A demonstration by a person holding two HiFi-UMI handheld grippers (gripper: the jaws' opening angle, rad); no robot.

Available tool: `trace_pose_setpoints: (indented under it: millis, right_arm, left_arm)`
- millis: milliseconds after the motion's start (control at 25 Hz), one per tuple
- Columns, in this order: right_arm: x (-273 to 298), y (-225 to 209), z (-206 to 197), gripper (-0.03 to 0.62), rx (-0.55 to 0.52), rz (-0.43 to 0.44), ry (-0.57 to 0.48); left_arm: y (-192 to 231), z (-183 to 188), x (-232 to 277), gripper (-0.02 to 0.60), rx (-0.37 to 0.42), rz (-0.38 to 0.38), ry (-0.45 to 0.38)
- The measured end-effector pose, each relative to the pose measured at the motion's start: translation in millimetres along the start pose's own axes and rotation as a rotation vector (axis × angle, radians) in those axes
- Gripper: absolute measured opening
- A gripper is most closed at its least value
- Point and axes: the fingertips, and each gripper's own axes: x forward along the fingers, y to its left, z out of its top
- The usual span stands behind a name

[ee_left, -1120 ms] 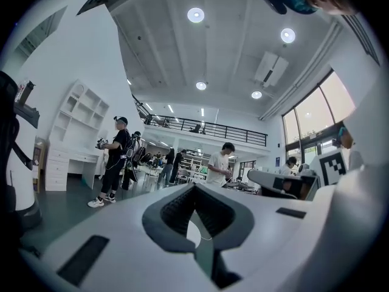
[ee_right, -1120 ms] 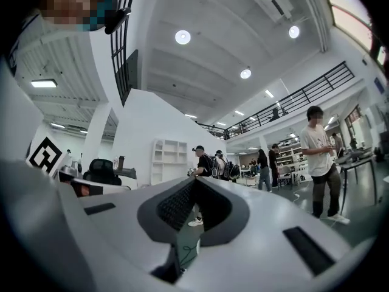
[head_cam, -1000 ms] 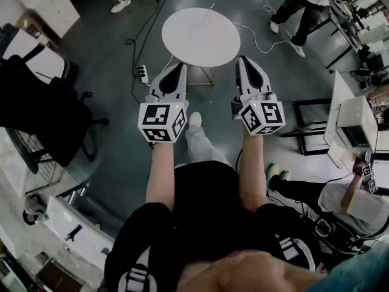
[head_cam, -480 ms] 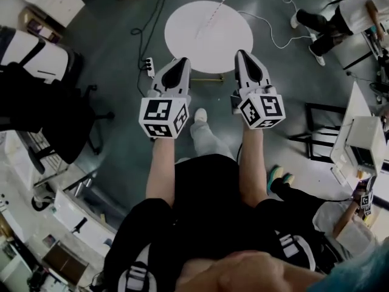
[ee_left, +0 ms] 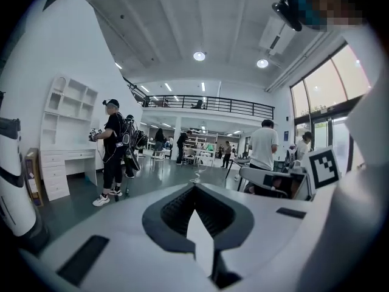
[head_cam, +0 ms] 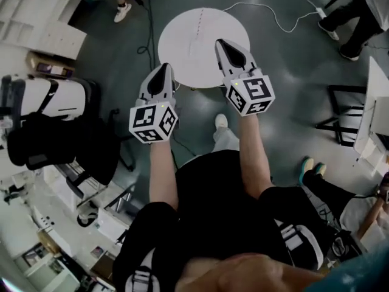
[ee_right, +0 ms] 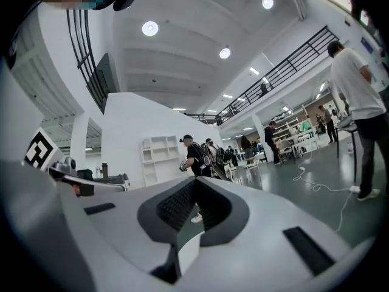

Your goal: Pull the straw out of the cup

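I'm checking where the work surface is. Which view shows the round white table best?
The head view: it shows the round white table from above, nearly whole. The left gripper view and right gripper view face out across the hall; no tabletop can be made out in either.

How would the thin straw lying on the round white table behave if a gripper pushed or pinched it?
The straw looks thin and long, so it is probably light and bendy, apt to flatten under a pinch. Lying flat on the smooth round table, it would likely roll or skid when nudged.
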Motion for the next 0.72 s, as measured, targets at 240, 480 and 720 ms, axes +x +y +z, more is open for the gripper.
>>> trace_pose_setpoints:
  millis: [240,480,720]
  right_arm:
    - [3.0,-41.4,-3.5,0.017,-0.042,-0.035,0.046]
    - [15.8,-58.7,2.3,0.017,-0.1,-0.053,0.048]
    - [49.1,-57.2,-16.2,0.015,-0.127,-0.043,0.066]
  left_arm:
    - [-13.3,-3.1,48.0,0.008,-0.016,-0.045,-0.006]
    - [-1.3,-19.2,73.9,0.008,-0.085,-0.033,0.01]
    - [26.9,-33.1,102.3,0.008,-0.132,-0.02,0.033]
